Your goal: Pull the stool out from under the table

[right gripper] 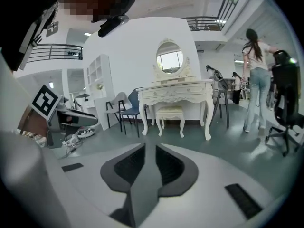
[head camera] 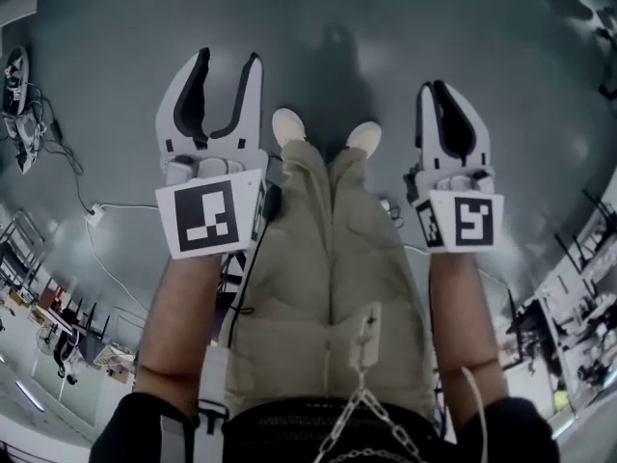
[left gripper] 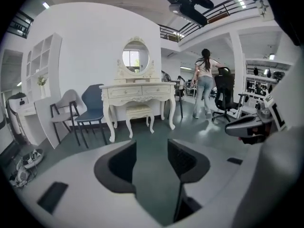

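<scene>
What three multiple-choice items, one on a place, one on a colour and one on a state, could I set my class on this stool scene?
1. Where is the stool?
A under the table
B beside the office chair
C on the shelf

2. What colour is the stool?
A blue
B cream
C black

3. How does the left tool stand?
A shut on a stool leg
B shut, empty
C open, empty

Answers:
1 A, the stool sits between the table's legs.
2 B, it matches the cream table.
3 C, only bare floor shows between its jaws.
</scene>
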### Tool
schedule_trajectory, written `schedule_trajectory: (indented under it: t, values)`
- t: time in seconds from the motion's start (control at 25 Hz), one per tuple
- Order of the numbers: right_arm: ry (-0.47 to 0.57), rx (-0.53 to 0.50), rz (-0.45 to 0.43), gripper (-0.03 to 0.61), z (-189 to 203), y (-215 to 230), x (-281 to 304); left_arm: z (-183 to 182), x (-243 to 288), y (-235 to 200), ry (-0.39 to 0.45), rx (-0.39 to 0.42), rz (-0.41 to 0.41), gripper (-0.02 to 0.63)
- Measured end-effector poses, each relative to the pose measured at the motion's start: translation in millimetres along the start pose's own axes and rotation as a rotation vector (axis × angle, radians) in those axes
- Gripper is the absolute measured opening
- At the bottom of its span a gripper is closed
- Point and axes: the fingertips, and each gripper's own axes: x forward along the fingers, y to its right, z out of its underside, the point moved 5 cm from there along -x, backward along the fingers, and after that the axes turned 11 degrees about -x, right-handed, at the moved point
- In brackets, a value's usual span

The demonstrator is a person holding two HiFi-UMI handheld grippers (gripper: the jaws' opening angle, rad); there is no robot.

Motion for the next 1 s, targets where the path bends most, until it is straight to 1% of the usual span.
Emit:
schedule_trajectory:
  t: [0.08, 0.16, 0.28, 0.48, 0.64, 0.72, 0.8, 0.88, 1.0]
  values:
    - [-0.010, 0.018, -0.032, 0.218, -6, -10, 7, 3, 1, -4, -0.042, -0.008, 0.022, 0.213]
    - [-0.013, 0.010, -0.039, 0.251, -16, -15, 12, -1, 2, -7, -0.031, -0.005, 0.042, 0.232]
    - [0.006, -0.002, -0.019, 0.273, -34, -18, 18, -13, 3, -16, 0.009, 0.001, 0.043, 0.252]
    - [0.039, 0.025, 0.026, 0.285, -56, -7, 42, -17, 12, -42, 0.003, 0.037, 0.037, 0.253]
    - [0.034, 0.019, 0.037, 0.288, -51, -2, 70, -9, 23, -62, -0.023, 0.042, 0.013, 0.254]
    - [0.031, 0.024, 0.039, 0.290, -49, 5, 84, -11, 35, -70, -0.025, 0.053, -0.001, 0.254]
    - [0.018, 0.019, 0.037, 0.290, -46, 12, 95, -14, 47, -72, -0.032, 0.057, -0.010, 0.255]
    - [-0.005, 0.011, 0.030, 0.290, -44, 21, 107, -15, 59, -72, -0.059, 0.054, -0.005, 0.255]
    - [-0.026, 0.008, 0.019, 0.290, -49, 35, 125, -18, 83, -67, -0.092, 0.030, -0.006, 0.255]
